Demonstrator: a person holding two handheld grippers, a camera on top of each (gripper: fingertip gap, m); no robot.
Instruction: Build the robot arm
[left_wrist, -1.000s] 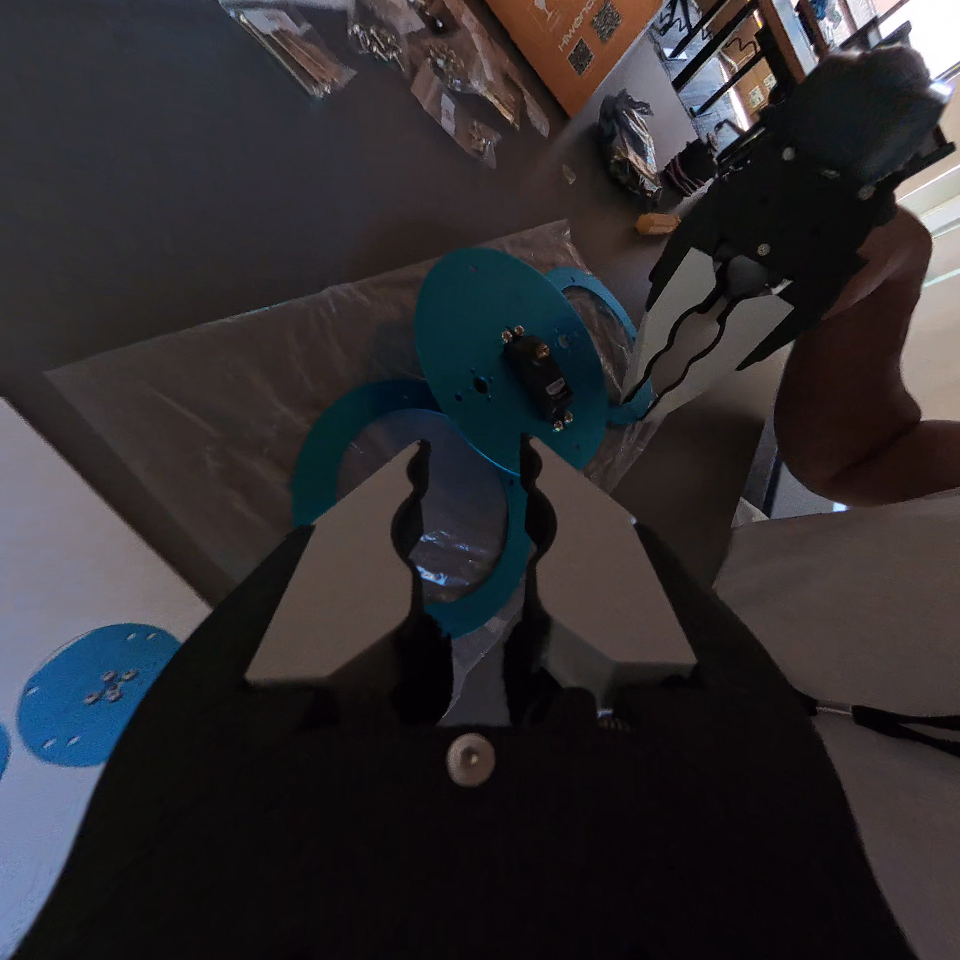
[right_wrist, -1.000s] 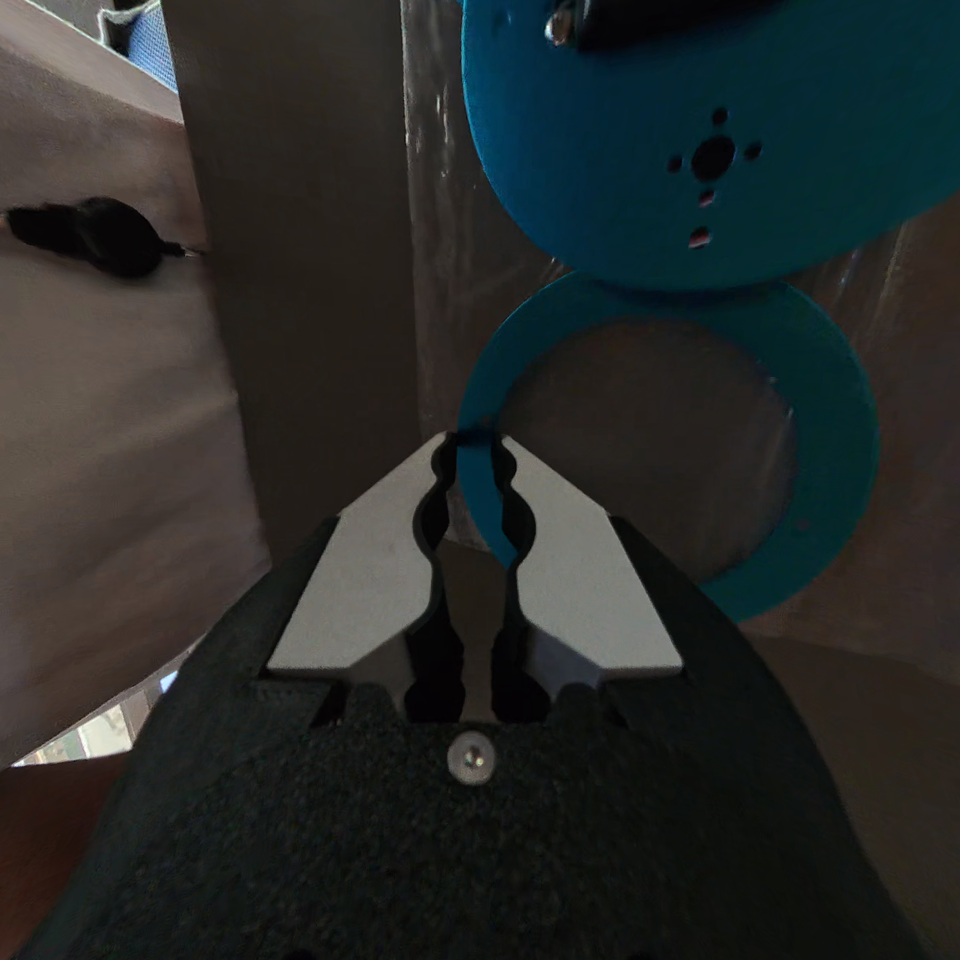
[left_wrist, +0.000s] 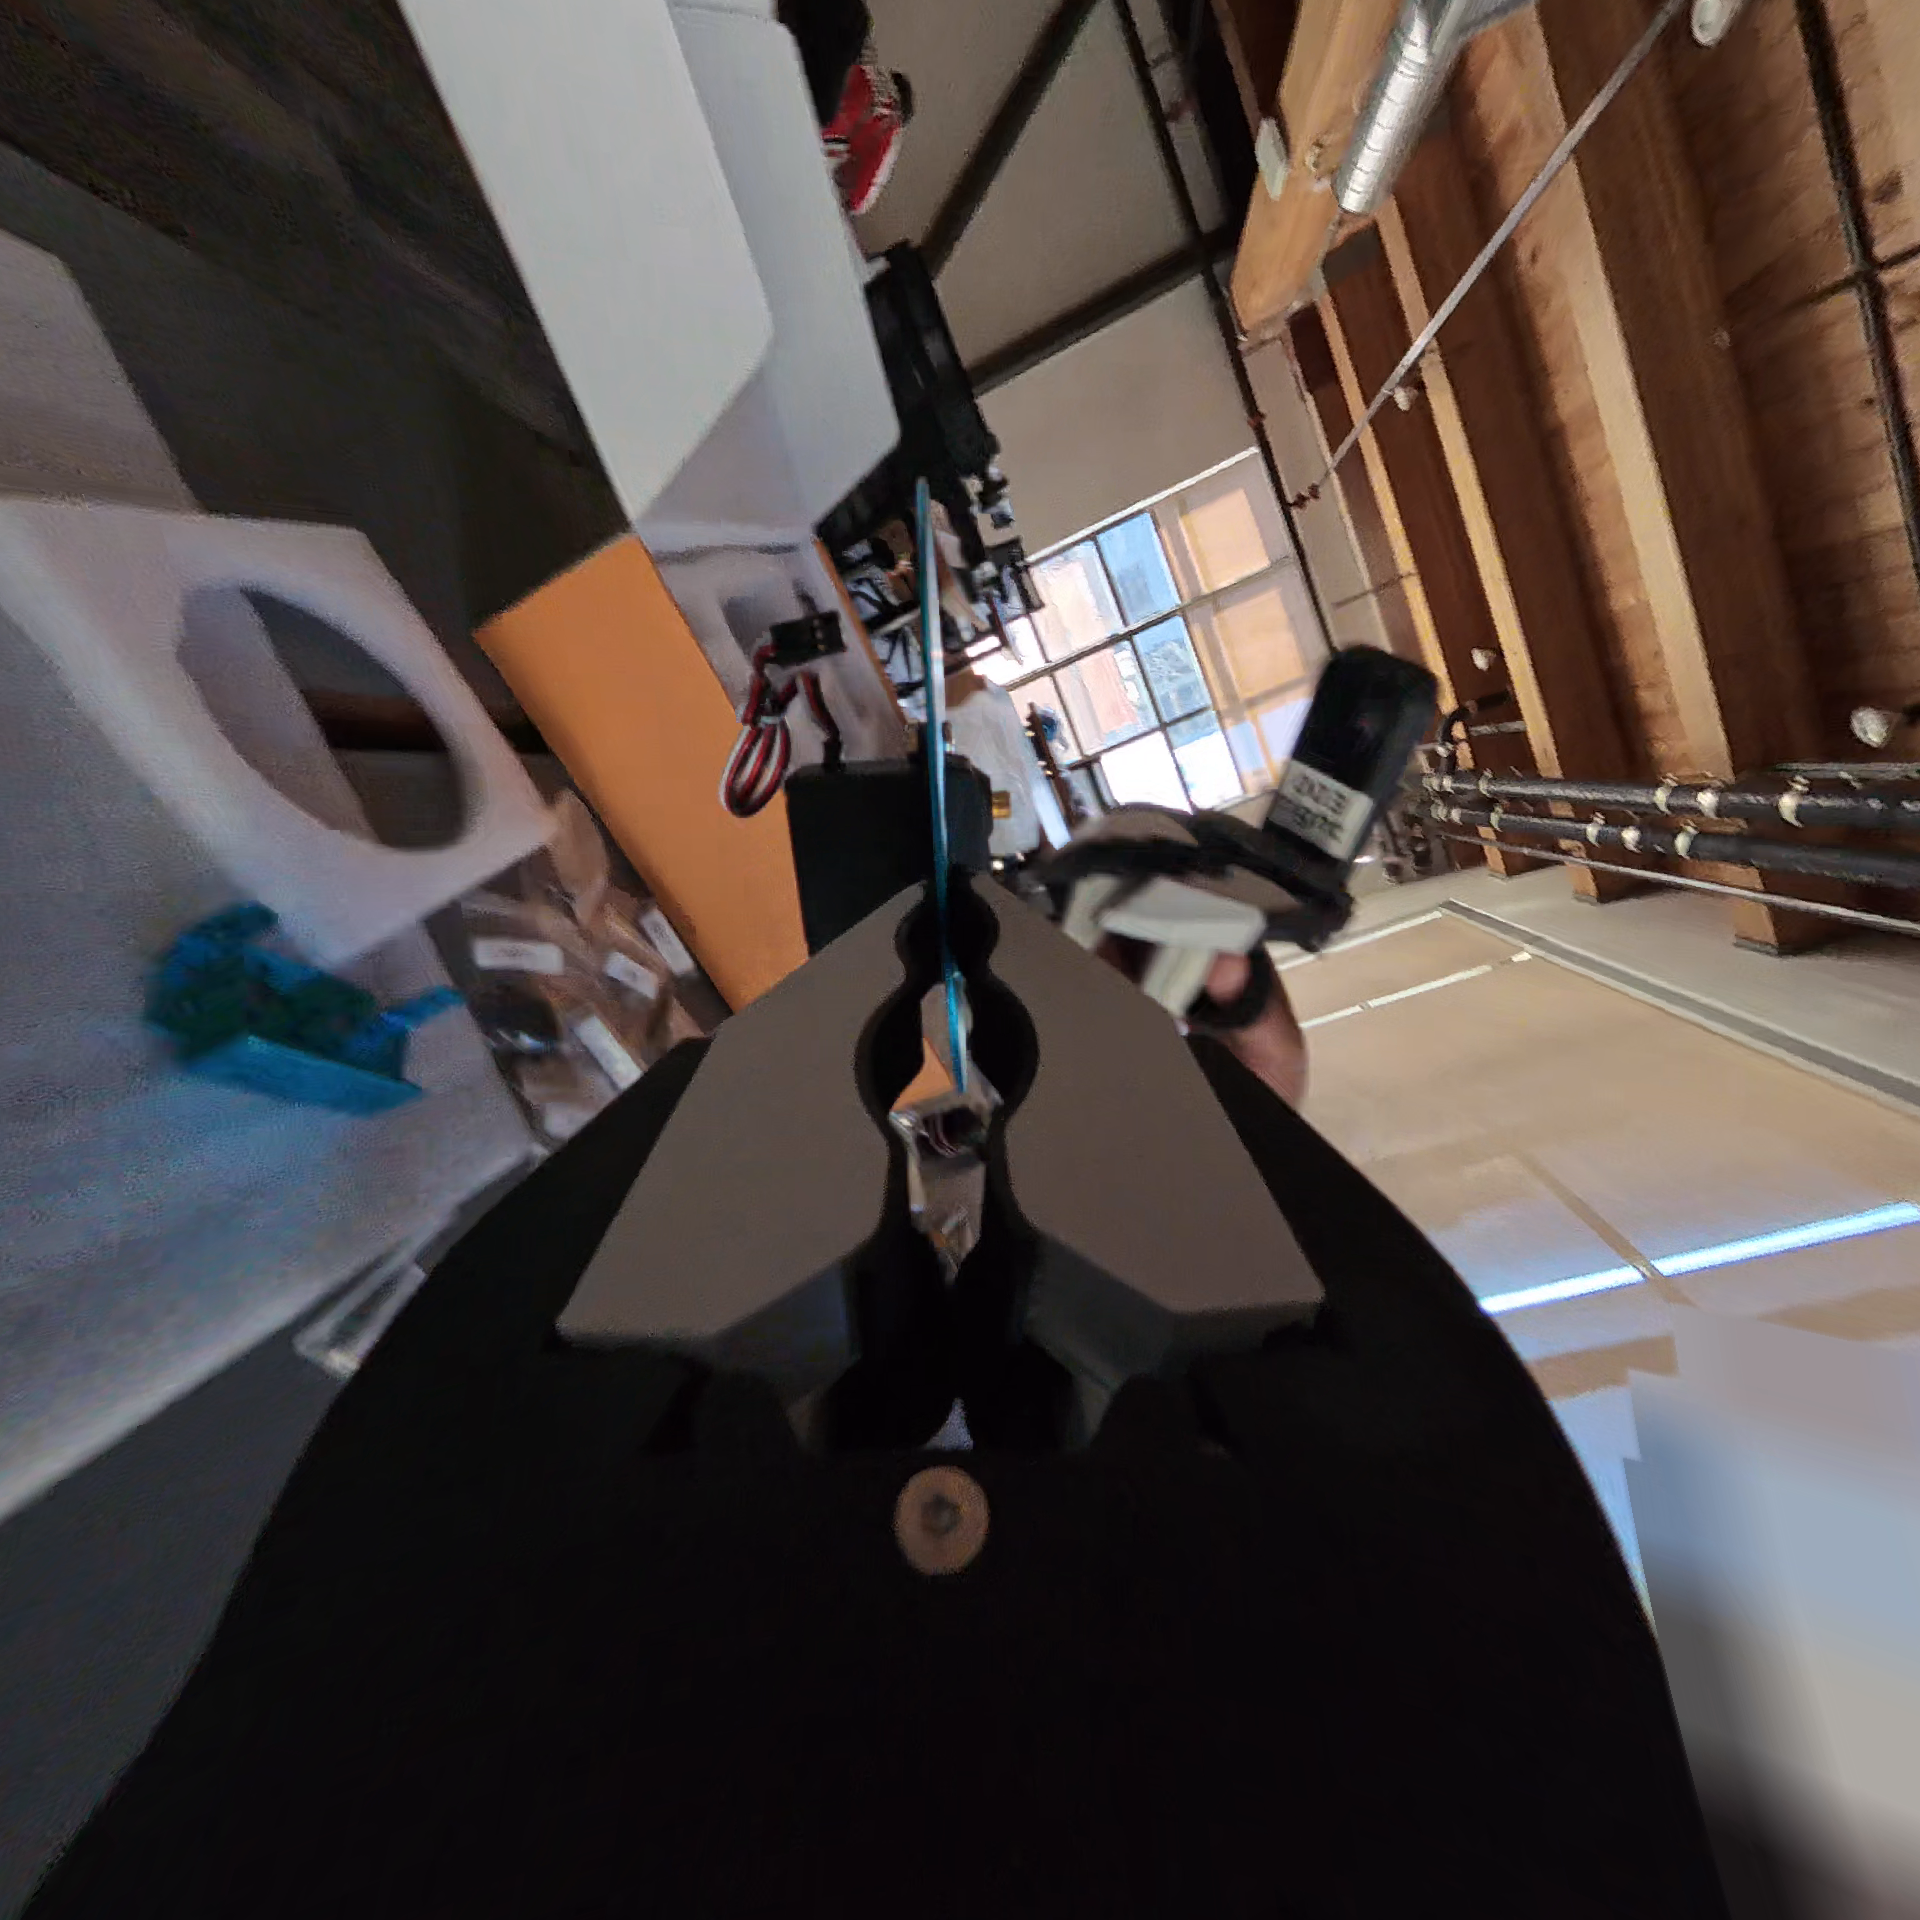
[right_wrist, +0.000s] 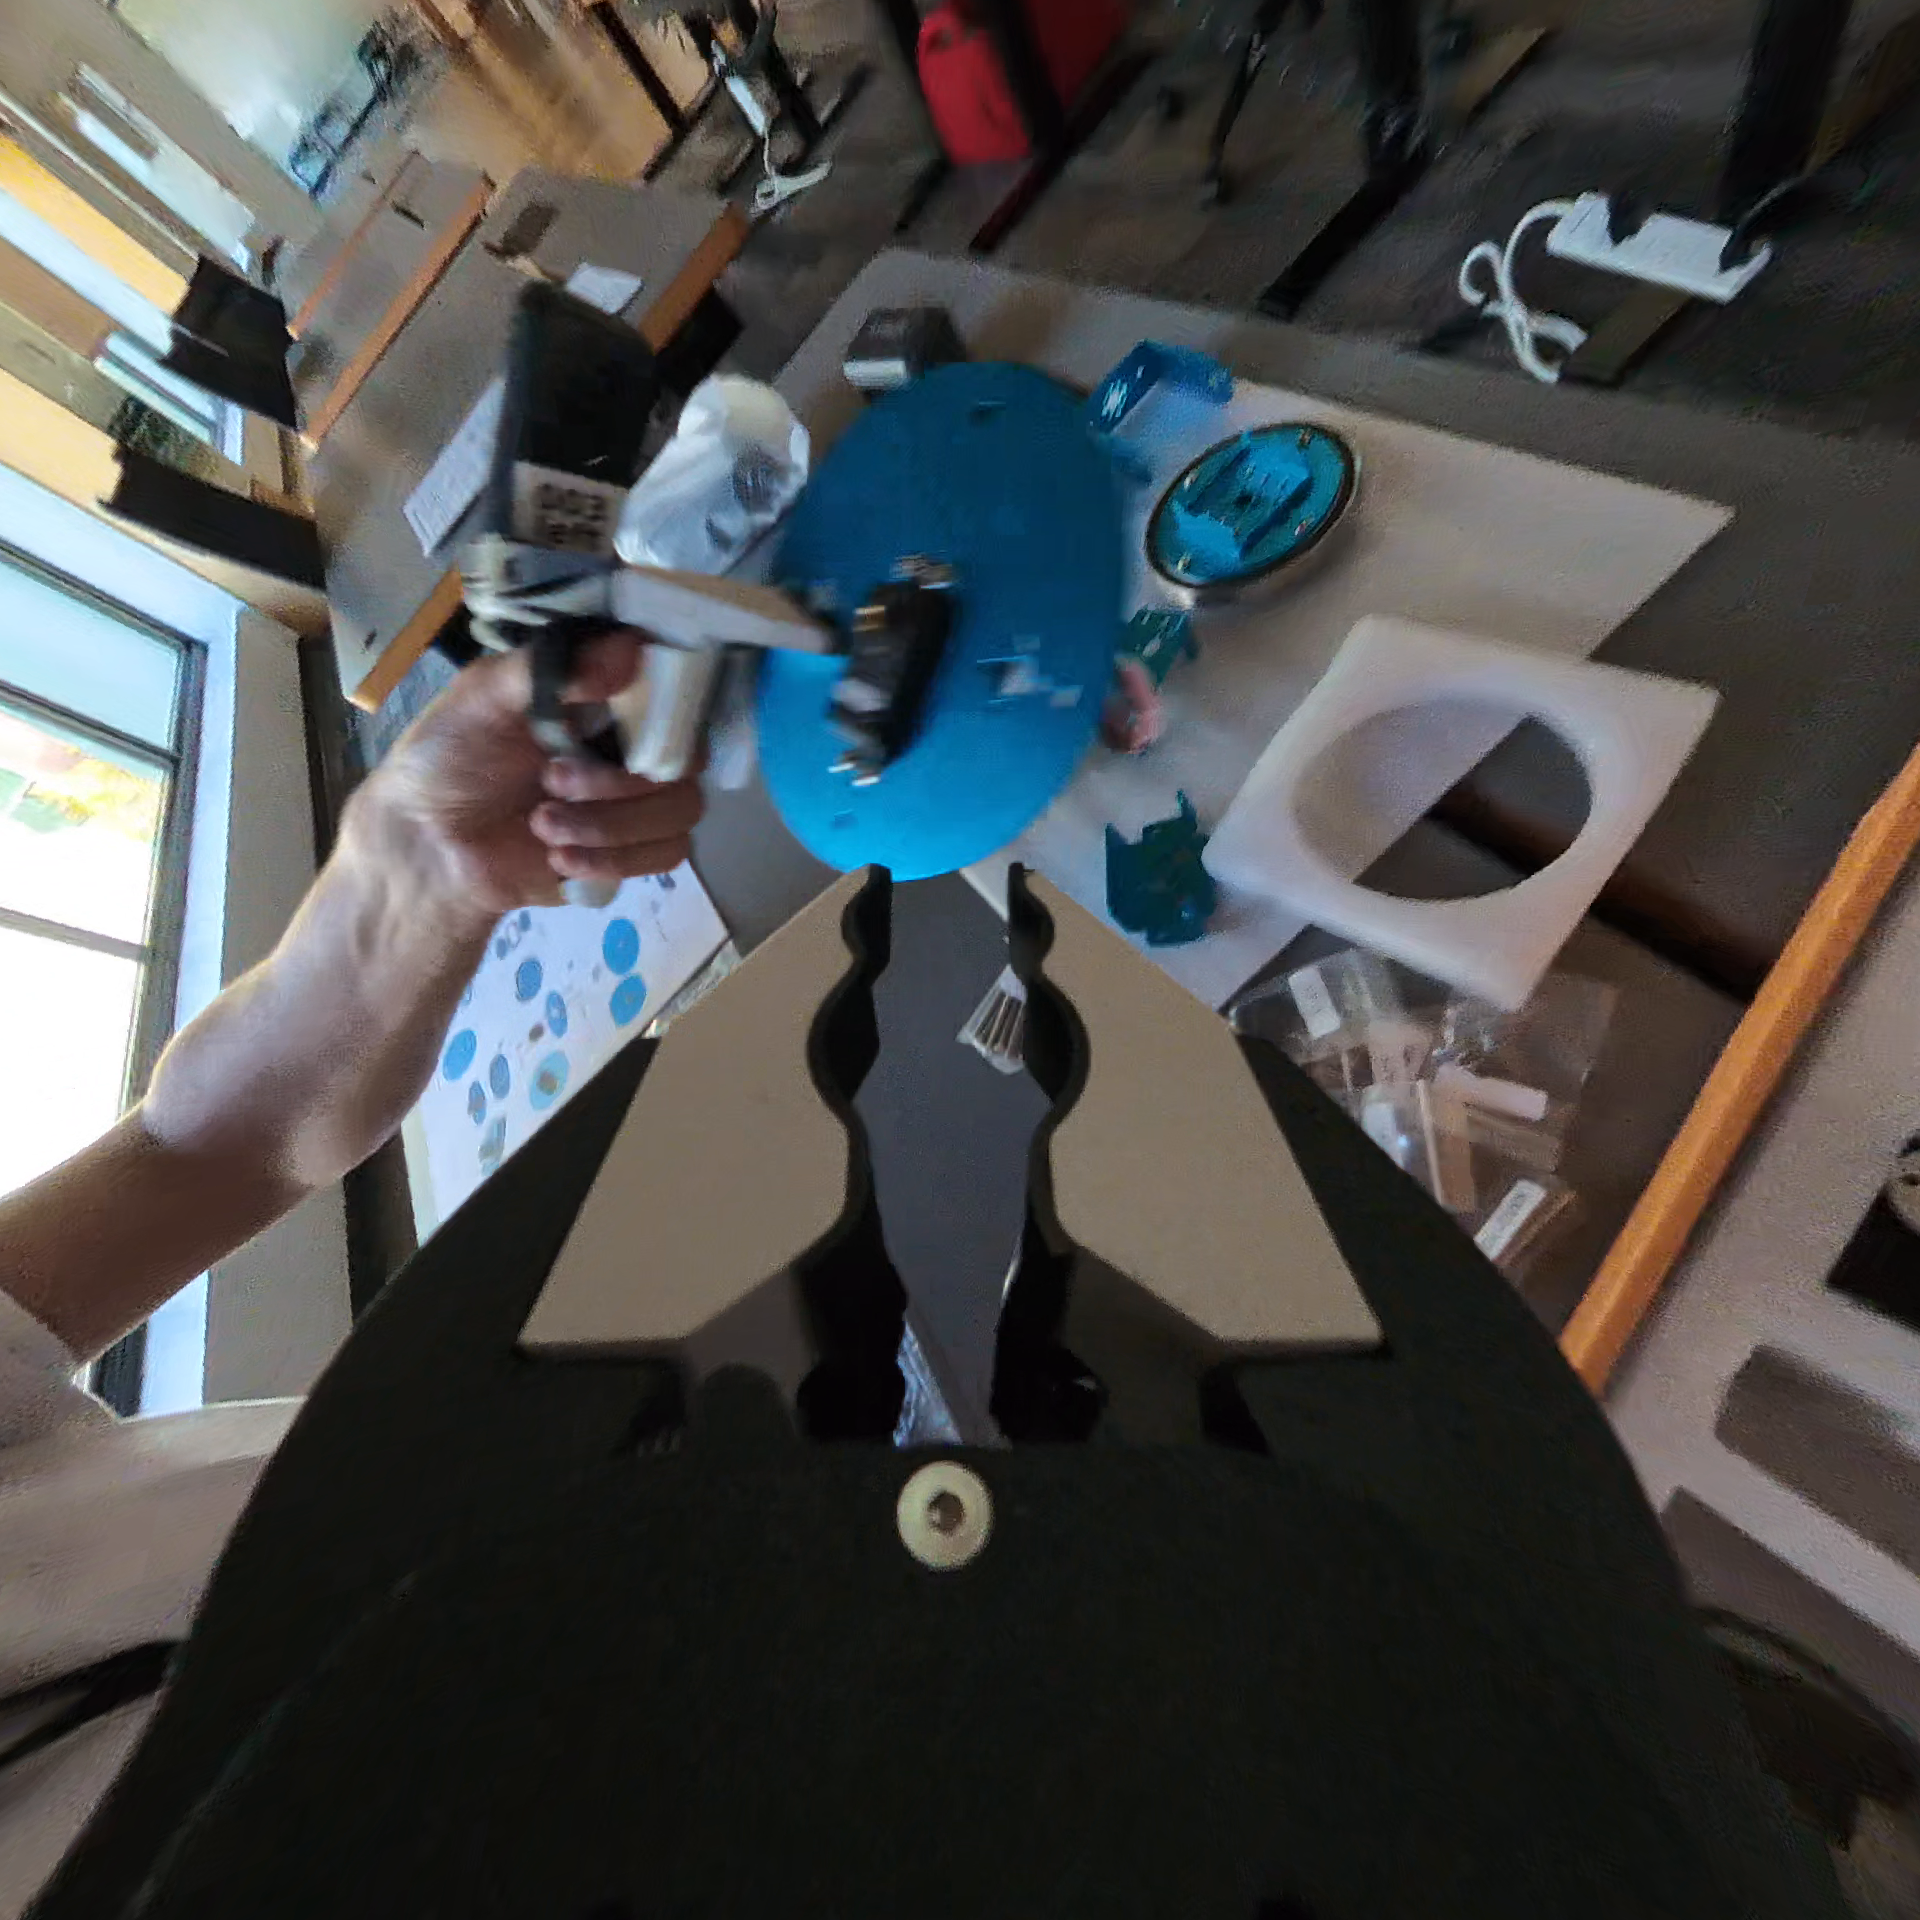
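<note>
Disc: a flat, round blue metal disc (right_wrist: 935, 623), held in the air above the table (right_wrist: 1766, 582); in the left wrist view it shows edge-on as a thin line (left_wrist: 935, 748) running straight away from the camera between the fingers.
Facing: in the right wrist view its broad face turns toward the camera, slightly tilted.
Motor: a black box-shaped motor (right_wrist: 894, 665) sits at the middle of the disc, with small brass screws; its red, white and black wires (left_wrist: 764, 727) loop on the other side.
Left claw (left_wrist: 951, 904): closed narrow on the disc's rim, grey fingers with wavy inner edges.
Right claw (right_wrist: 945, 883): spread apart, empty, tips just below the disc's edge without touching.
Hand (right_wrist: 499, 790): grips the left claw's handle.
Around: white foam block with a round hole (right_wrist: 1455, 790), small blue brackets (right_wrist: 1158, 873), clear bags of parts (right_wrist: 1434, 1101).
</note>
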